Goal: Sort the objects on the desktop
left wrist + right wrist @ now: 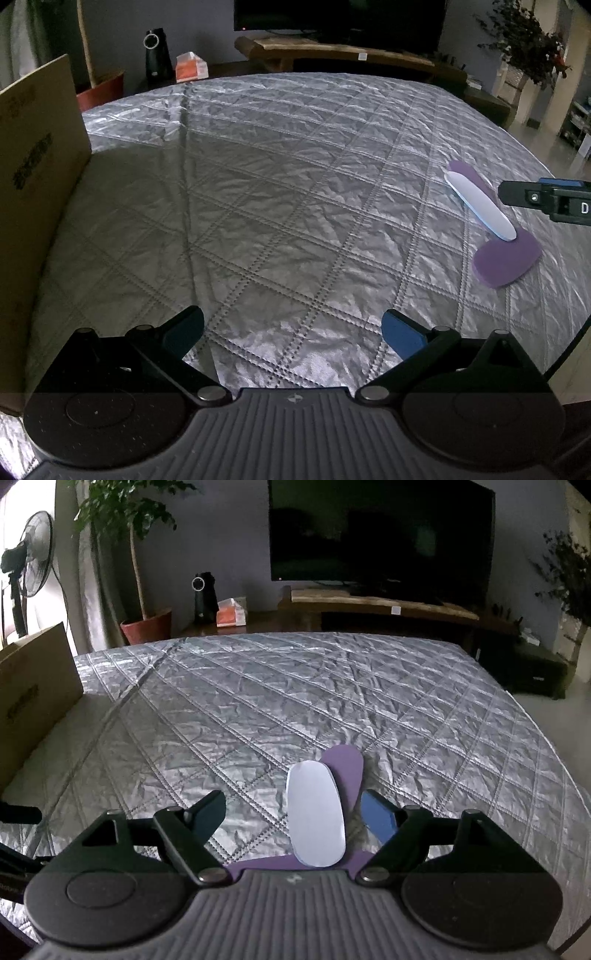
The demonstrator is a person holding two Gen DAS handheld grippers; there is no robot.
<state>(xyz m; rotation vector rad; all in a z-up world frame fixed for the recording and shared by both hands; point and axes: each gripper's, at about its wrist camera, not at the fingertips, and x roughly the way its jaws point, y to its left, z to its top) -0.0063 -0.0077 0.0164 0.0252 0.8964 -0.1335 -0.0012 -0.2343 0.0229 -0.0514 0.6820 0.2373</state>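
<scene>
Right tool [293, 814], spread, hovers level over white insole [316, 818]; left tool [293, 332] spread above quilt [277, 177].

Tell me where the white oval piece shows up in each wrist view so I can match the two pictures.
Left wrist view: the white oval piece is at the far right, lying across a purple piece, just left of the right gripper.
Right wrist view: the white oval piece is low centre, between the open fingers and nearer the right-hand one, on top of the purple piece.
Shared landmark: the cardboard box at the left edge.
</scene>
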